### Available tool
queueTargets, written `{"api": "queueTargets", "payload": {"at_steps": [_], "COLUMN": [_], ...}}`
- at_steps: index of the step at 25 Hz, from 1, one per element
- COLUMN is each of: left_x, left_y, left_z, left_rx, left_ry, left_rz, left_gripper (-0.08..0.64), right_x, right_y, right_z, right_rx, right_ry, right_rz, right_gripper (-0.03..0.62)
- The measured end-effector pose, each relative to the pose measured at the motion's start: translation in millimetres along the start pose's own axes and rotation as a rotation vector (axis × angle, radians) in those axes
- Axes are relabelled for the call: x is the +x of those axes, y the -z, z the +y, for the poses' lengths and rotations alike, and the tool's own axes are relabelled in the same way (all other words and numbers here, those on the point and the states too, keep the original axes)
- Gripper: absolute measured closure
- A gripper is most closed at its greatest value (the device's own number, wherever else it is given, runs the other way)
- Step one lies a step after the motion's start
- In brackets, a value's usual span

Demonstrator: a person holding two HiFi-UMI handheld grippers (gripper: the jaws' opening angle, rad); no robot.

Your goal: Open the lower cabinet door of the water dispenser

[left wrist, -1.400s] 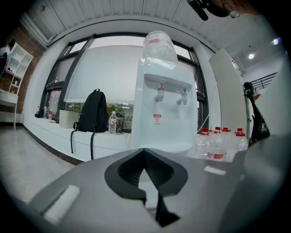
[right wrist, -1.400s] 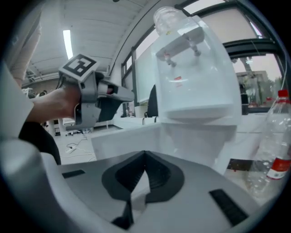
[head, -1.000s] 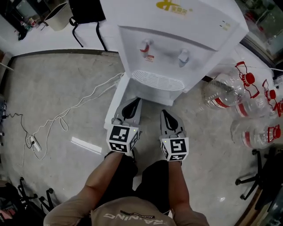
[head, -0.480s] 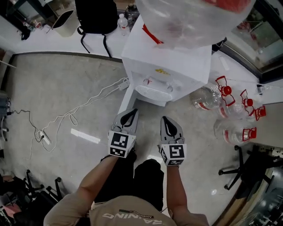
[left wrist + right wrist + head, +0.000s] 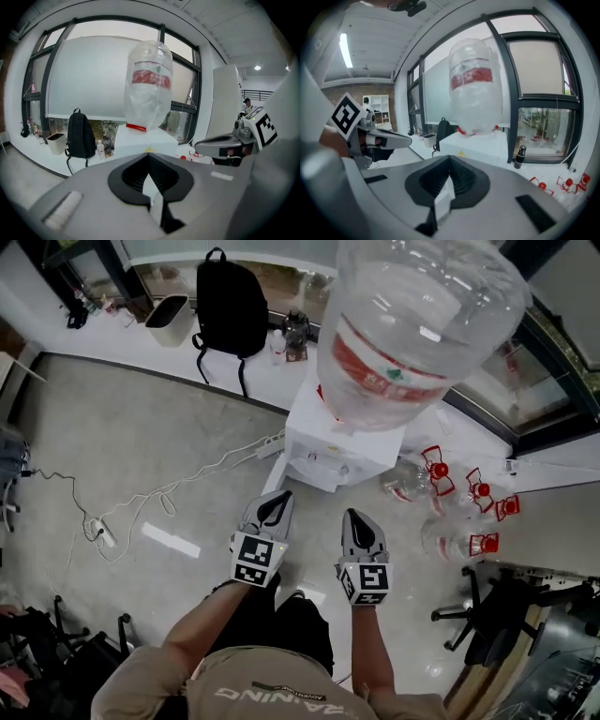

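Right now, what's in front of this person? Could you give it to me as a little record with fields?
Appliance: white water dispenser, large clear bottle upside down on top
Left gripper: jaws together, empty, short of the dispenser
Right gripper: jaws together, empty, beside the left one
Floor, right of dispenser: empty bottles with red handles
Floor, left of dispenser: white cable
By the window: black backpack, white bin
Lower door: not visible from here
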State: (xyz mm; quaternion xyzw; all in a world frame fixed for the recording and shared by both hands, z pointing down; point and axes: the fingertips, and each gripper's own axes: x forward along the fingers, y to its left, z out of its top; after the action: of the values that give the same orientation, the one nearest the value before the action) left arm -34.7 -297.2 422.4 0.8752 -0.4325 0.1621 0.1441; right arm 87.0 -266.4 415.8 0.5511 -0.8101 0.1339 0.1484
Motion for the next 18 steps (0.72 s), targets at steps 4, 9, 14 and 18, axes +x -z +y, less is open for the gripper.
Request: {"api": "queueTargets", "payload": {"at_steps": [4,9,14,18], "left_x": [-24.6,-39.0,-44.9,-40.9], "left_y": [-62.3,-118.7,-134.7,-148.9], "left_z": [-7.4,-12.4,-13.4,-11.2], "left_rx": [-0.011,0.005,0.055,0.083], "left_ry": [0.042,0.106,0.133,0.124], "left_rz": [-0.035,-0.105,-0.112,-0.127], "left_gripper": [0.552,0.552,0.552,0.552], "right_x": [-25.4,-47.9,-65.7,-70.4], "right_y": [-67.9,-130.8,-155.2,-176.5], "right_z": [1.7,-2.0,-4.9,-12.1], "right_rx": [-0.003,-0.027,-0.150,-0.147], "right_ry": [0.032,0.106,0.172,0.170], "right_rz": [-0.040,-0.130,-0.111,-0.176], "right_gripper": [0.581,0.581,0.581,0.581]}}
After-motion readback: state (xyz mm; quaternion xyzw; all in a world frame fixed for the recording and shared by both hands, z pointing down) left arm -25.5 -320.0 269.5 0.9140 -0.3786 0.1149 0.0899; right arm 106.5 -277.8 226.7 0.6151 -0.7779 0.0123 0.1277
